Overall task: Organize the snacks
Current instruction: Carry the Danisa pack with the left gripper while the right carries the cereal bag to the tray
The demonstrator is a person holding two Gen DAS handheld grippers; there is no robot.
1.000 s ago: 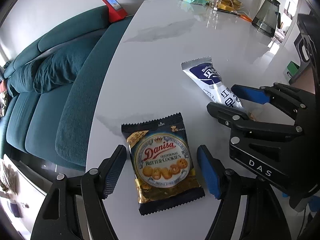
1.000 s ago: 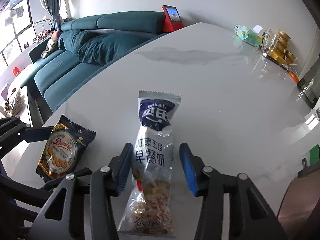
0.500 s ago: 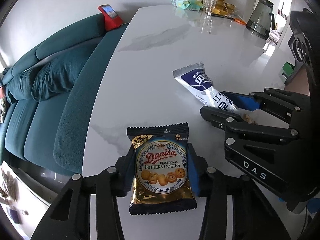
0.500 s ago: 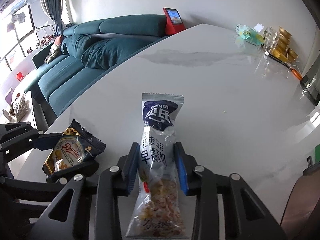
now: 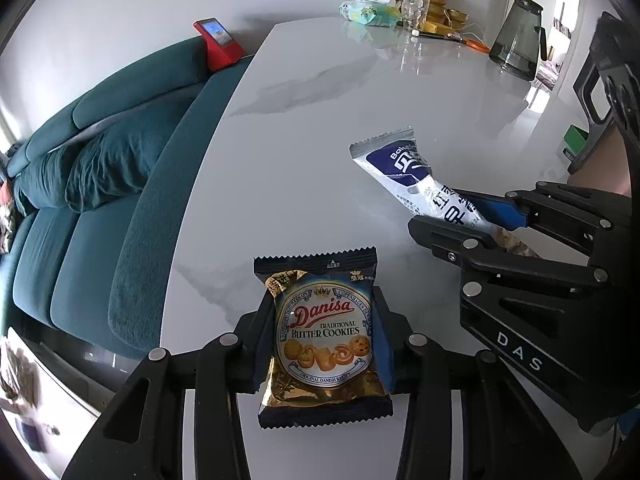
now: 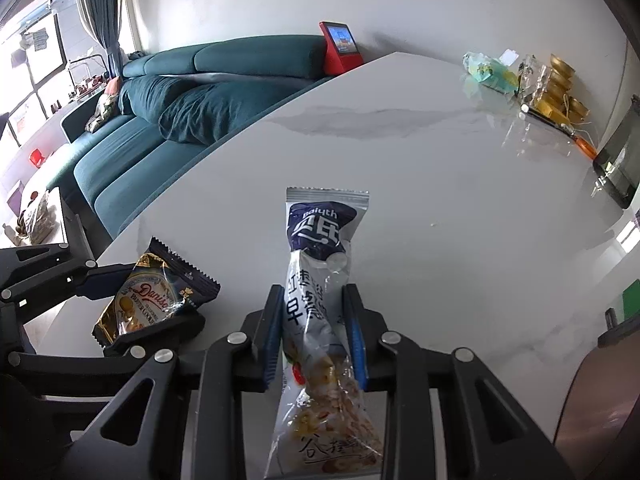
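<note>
Snacks are seen on a white table [image 5: 304, 128] beside a teal sofa [image 5: 100, 184]. A long cereal pouch [image 6: 320, 320] is pinched at its middle by the right gripper [image 6: 314, 334], fully closed on it. A cookie pack [image 5: 324, 340] is clamped between the left gripper's [image 5: 322, 342] pads, whose jaws are closing.

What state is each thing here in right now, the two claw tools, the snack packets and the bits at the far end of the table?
left gripper: closing, pads pressing on the cookie packet
right gripper: shut on the cereal pouch
cookie packet: sealed, gripped by its sides
cereal pouch: sealed, pinched at its middle
glass jug: upright, looks empty
red screen device: switched on, standing beside the sofa back
</note>
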